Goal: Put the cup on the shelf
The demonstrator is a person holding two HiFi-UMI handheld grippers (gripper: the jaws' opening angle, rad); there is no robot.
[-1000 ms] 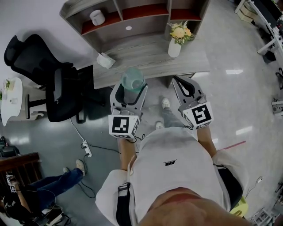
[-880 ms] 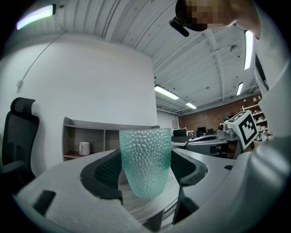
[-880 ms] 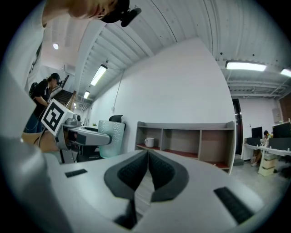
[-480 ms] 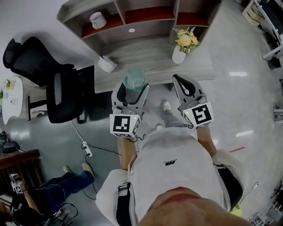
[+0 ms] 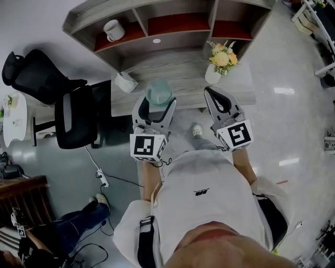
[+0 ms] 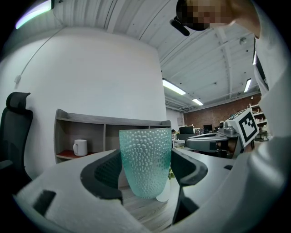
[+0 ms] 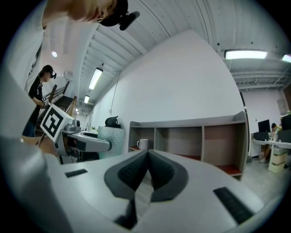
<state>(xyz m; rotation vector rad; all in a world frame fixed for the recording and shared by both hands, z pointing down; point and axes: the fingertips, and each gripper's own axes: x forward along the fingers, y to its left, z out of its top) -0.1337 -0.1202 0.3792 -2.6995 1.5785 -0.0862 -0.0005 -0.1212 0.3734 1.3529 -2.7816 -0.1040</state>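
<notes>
We set the head view overhead, facing steeply down; the shelf (image 5: pixel 178 23) lies at 12 o'clock. The left gripper view looks level along its jaws toward that shelf, close behind the cup (image 6: pixel 145 161). The right gripper view faces likewise (the left gripper (image 7: pixel 102 144) shows at its 9 o'clock). All three share the shelf and its white mug (image 5: pixel 113 30).

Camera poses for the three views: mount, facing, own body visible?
Head view: on the person's head, steeply down at grey wooden desk and shelf unit; shows torso, left gripper, right gripper.
Left gripper view: on left gripper, along its jaws clamping teal dimpled glass cup, toward shelf unit.
Right gripper view: on right gripper, along its shut, empty jaws, toward shelf unit.
Shared: both gripper views show the white mug in the shelf unit's left compartment.
</notes>
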